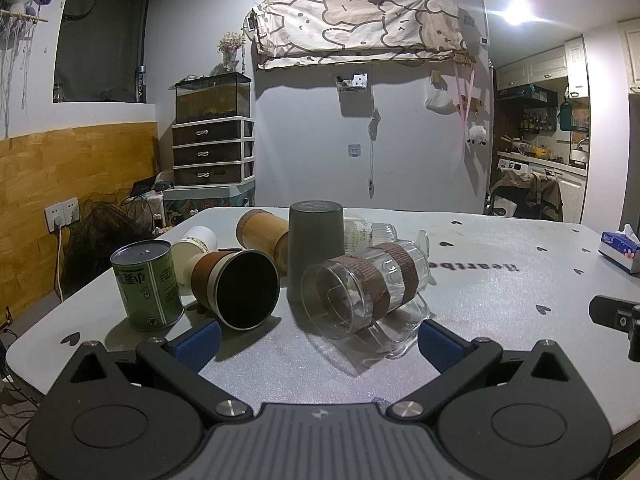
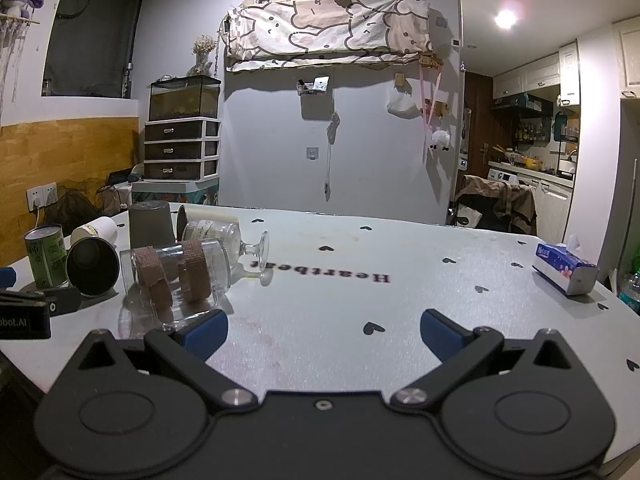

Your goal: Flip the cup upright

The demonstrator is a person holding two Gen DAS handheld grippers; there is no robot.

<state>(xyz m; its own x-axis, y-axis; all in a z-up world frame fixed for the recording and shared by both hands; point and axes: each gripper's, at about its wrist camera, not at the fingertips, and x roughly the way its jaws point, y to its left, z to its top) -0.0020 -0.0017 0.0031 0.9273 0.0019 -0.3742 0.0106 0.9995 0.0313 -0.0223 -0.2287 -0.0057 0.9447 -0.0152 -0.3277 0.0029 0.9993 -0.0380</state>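
Both my grippers, left (image 1: pixel 318 340) and right (image 2: pixel 322 334), sat low over the table (image 2: pixel 400 300) with blue-padded fingers (image 1: pixel 199 340) spread wide, holding nothing. Just ahead of the left fingers a clear glass cup (image 1: pixel 360 288) lay on its side, two brown corrugated bands around it, mouth toward me; its contents were hard to make out. Beside it lay a brown-sleeved cup (image 1: pixel 240 288) with a dark round end, near a green tin (image 1: pixel 146 284) and an inverted grey tumbler (image 1: pixel 316 256) partly hiding more glassware.
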